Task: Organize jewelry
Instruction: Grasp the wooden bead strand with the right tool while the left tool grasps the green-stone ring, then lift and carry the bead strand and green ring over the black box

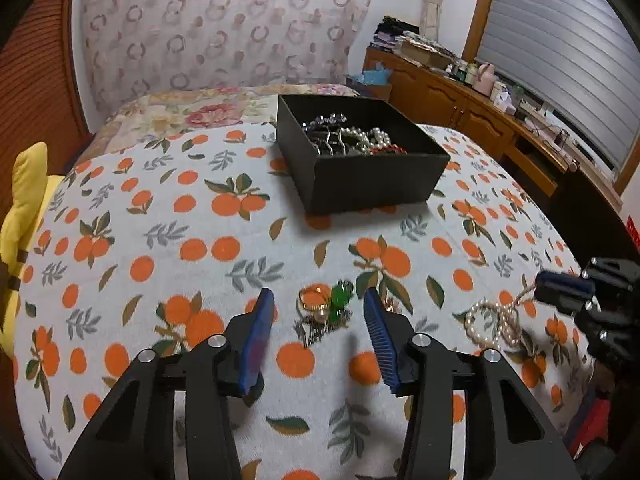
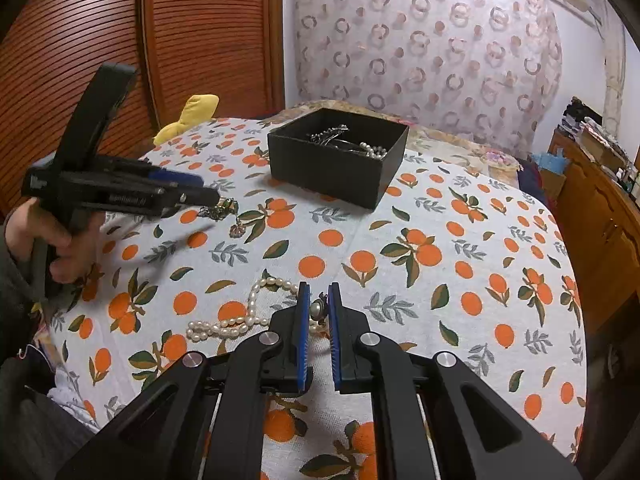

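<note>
The right gripper (image 2: 319, 294) sits nearest, its blue pads drawn narrow and clamped on the clasp end of a pearl necklace (image 2: 240, 316), whose strand trails off to the left over the orange-print cloth (image 2: 400, 216). The left gripper (image 1: 320, 300) stands half open above a small tangle of jewelry (image 1: 322, 308), a gold ring, green beads and a dark chain, which lies between the pads without touching either. A hand (image 2: 60, 240) grips that tool's handle at the near left edge of the cloth. Beyond both pieces, a broad stretch of bare cloth lies open up to the black box (image 1: 360, 168), which stands near the cloth's far edge, already holding pearls, chains and red beads. Right of the box, the cloth falls away toward a wooden cabinet (image 1: 460, 100).
</note>
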`<action>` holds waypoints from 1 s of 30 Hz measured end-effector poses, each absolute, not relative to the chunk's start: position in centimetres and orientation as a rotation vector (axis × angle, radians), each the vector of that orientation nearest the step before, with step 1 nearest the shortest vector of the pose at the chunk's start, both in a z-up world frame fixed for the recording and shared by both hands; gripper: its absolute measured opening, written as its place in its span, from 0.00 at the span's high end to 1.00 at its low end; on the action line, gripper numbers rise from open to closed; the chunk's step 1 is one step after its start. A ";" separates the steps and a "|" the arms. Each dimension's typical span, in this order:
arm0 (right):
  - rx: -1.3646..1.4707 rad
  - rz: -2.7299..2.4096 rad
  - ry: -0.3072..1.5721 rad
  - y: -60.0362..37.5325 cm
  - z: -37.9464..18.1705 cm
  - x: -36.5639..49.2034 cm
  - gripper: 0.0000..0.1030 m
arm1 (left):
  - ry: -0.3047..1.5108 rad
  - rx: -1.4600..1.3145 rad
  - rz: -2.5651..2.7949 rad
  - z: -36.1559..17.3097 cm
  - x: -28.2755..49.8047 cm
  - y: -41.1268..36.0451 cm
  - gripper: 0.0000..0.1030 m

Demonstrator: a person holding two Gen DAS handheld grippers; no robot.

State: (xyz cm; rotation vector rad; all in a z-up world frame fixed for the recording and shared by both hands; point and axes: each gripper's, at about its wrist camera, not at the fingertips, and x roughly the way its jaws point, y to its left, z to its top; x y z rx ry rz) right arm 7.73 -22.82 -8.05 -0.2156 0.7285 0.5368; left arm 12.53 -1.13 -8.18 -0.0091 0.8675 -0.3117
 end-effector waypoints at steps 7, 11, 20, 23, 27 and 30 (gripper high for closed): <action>-0.206 0.535 0.738 -23.1 -8.4 7.9 0.90 | 0.863 0.032 -0.347 -7.8 13.5 -3.0 0.74; -0.201 0.534 0.740 -23.4 -8.4 7.9 0.90 | 0.883 0.098 -0.353 -8.3 14.1 -4.6 0.75; -0.197 0.531 0.739 -23.8 -8.4 7.9 0.90 | 0.910 0.188 -0.326 -9.4 14.5 -5.4 0.89; -0.197 0.530 0.734 -23.9 -8.3 7.9 0.90 | 0.894 0.127 -0.355 -8.5 14.3 -4.8 0.89; -0.190 0.539 0.711 -24.2 -7.3 7.8 0.90 | 0.841 0.073 -0.370 -6.2 13.8 -4.1 0.89; -0.187 0.542 0.683 -24.1 -6.1 7.8 0.90 | 0.809 0.039 -0.385 -4.5 13.5 -3.8 0.89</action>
